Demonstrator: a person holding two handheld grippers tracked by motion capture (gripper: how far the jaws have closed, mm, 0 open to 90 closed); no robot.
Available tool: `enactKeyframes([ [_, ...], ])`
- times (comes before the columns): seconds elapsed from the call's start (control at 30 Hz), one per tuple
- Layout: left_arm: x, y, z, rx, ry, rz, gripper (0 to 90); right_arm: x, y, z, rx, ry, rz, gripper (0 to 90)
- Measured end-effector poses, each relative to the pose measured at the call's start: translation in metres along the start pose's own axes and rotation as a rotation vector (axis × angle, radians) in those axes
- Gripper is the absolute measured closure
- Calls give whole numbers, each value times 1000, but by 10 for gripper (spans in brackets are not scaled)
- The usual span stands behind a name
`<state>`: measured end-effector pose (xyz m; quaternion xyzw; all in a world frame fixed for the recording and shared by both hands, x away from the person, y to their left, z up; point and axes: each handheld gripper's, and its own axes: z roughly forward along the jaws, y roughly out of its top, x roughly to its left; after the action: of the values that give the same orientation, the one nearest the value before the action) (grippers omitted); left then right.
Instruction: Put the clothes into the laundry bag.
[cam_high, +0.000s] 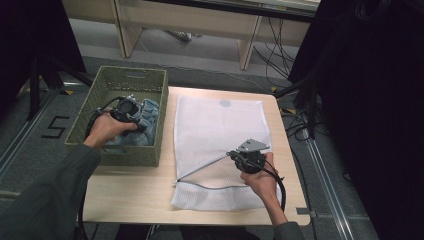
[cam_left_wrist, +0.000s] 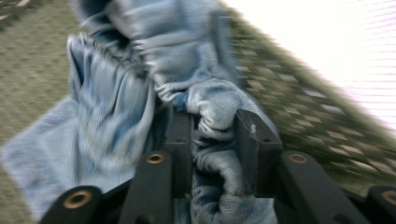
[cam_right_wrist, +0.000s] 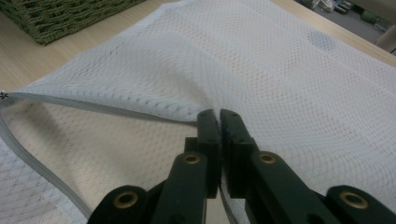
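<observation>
Item: blue denim garment (cam_left_wrist: 116, 116), lying in the green woven basket (cam_high: 85, 117) at ten o'clock on the table (cam_high: 135, 195). My left gripper (cam_left_wrist: 215, 128) has its jaws pinched on a bunched fold of it; not yet lifted clear of the basket.

Item: white mesh laundry bag (cam_high: 220, 125), flat at the table's centre, zipper (cam_right_wrist: 93, 108) undone. My right gripper (cam_right_wrist: 219, 122), at five o'clock, has its jaws pressed together on the upper zipper edge, lifting the mouth open.

Status, by my estimate: bag opened, garment gripped. Remaining: carry garment over, insert, zip.
</observation>
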<state>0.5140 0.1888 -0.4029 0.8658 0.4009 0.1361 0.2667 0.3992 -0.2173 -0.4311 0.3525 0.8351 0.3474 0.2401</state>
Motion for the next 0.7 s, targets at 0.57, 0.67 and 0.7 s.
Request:
enactKeyframes([
  [0.57, 87, -4, 5, -75, 247, -306, 738, -4, -1, 3, 2, 8, -27, 882],
  [0.67, 83, -3, -1, -74, 233, -303, 552, -4, -2, 4, -11, 1, -23, 882],
  [0.7, 81, -3, -5, -98, 225, -307, 479, -4, -2, 3, -2, 6, -24, 882],
])
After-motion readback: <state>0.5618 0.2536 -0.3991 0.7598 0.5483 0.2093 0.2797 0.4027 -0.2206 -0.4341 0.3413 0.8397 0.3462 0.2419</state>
